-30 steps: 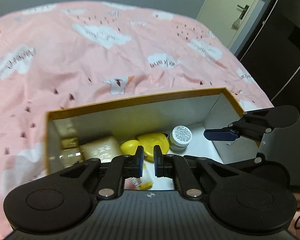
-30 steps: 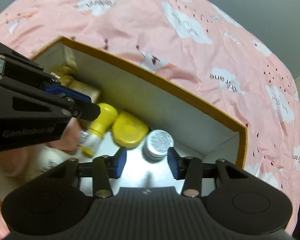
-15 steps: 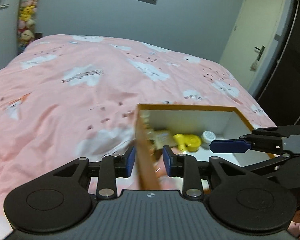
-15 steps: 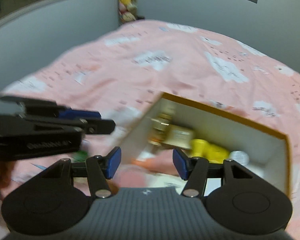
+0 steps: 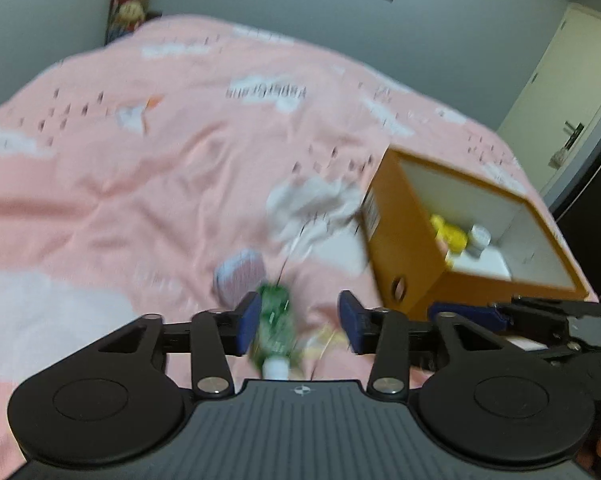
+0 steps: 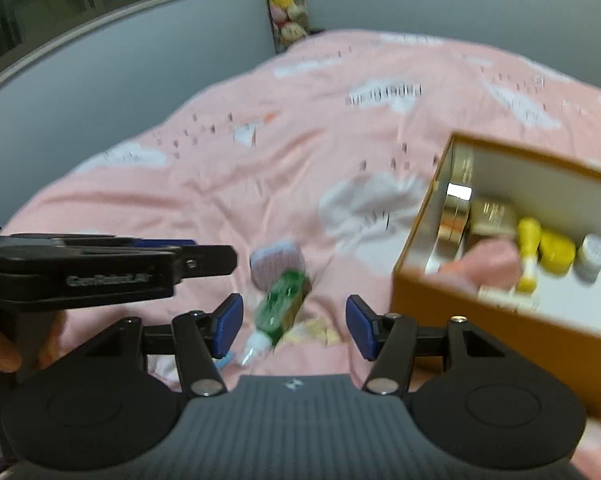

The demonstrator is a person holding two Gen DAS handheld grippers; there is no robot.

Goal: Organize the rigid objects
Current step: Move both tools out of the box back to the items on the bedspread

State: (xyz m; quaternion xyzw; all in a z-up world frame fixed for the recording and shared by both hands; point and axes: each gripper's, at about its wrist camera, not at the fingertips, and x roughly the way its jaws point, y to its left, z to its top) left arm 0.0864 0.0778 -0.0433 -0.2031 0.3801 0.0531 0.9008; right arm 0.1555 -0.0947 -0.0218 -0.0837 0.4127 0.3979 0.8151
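Green plastic bottle with white cap (image 5: 274, 322) lies blurred on the pink bedspread (image 5: 120, 200), low centre, untouched, between the left gripper's (image 5: 298, 326) opening jaws; right gripper (image 6: 294, 326) released, angled downward.

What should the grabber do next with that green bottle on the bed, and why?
Probably lower the left gripper over the green bottle and close on it. Its jaws are opening, the bottle lies loose on the pink bedcover between them, not pressed, and the orange box beside it already holds other small things.
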